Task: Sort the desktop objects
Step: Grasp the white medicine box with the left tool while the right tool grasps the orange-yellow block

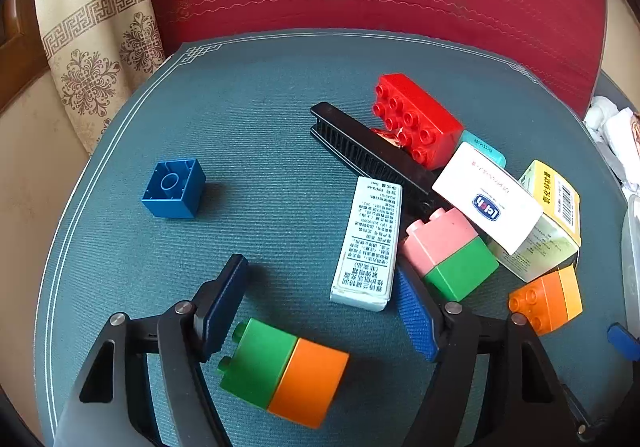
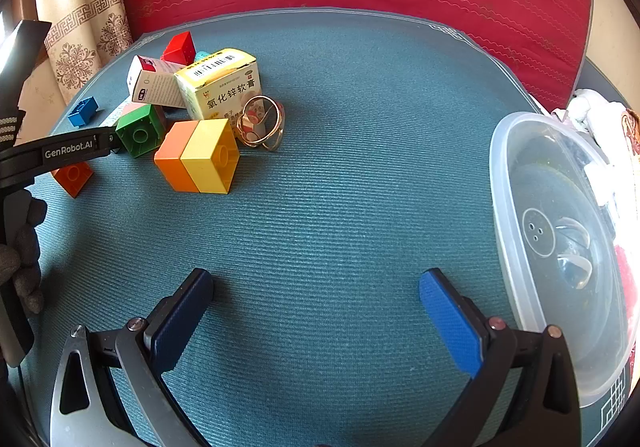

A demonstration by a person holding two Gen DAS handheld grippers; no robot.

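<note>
A: Left gripper [image 1: 320, 307] pitched steeply down over the teal mat [image 1: 260, 119], jaws wide. Nothing pinched.

B: What sits between the fingers?

A: A green-orange block [image 1: 284, 373], low in the gap, on its side, studs toward the left pad [image 1: 222, 303]. Close to that pad; contact, cannot tell. The right pad [image 1: 416, 321] lies by the base of a white label box [image 1: 368, 245], beside a pink-green block [image 1: 450, 255].

B: And the pile?

A: Right of centre. Red brick [image 1: 416, 119] leaning on a black comb [image 1: 372, 151], a white carton [image 1: 486, 197] tilted over a yellow box [image 1: 554, 215], an orange-yellow block [image 1: 546, 299] at the near right. One blue block [image 1: 174, 187] alone at the left, hollow side up, well apart from the rest.

B: Right gripper?

A: Right gripper [image 2: 316, 311] also angled down, jaws at full spread over bare mat, holding nothing. A clear plastic bowl [image 2: 560, 247] just right of its right finger, tilted. From this view the pile is far left, with a gold ring [image 2: 260, 123] leaning by the yellow box. A gloved hand [image 2: 24, 259] at the left edge grips the other tool's handle.
</note>
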